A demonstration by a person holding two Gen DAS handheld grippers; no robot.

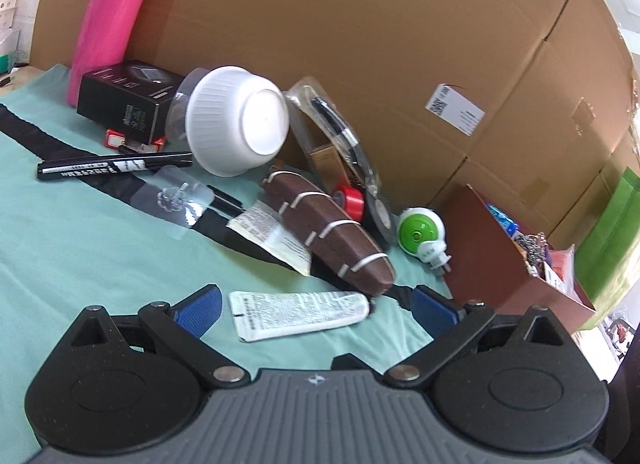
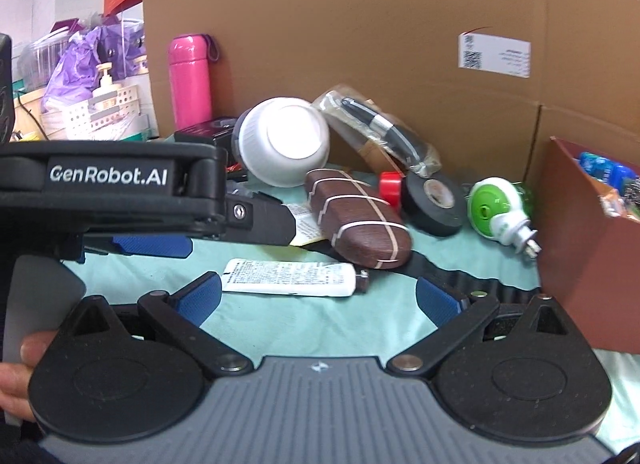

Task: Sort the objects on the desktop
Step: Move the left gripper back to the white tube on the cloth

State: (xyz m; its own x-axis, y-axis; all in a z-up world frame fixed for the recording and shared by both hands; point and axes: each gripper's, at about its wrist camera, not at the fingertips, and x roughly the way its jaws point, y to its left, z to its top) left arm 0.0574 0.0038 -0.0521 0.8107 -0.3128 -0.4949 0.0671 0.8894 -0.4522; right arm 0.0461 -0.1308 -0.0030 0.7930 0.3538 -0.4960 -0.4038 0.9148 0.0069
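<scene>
White tube lies flat on the green cloth, long axis crosswise, right between my left gripper fingers, spread wide and empty. My right gripper, released too, hangs just short of it.

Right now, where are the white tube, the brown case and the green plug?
white tube (image 1: 298,314): left wrist view, middle of its printed body.
brown case (image 2: 358,215): right wrist view, top face between the white bands.
green plug (image 2: 490,209): right wrist view, green round face.
</scene>
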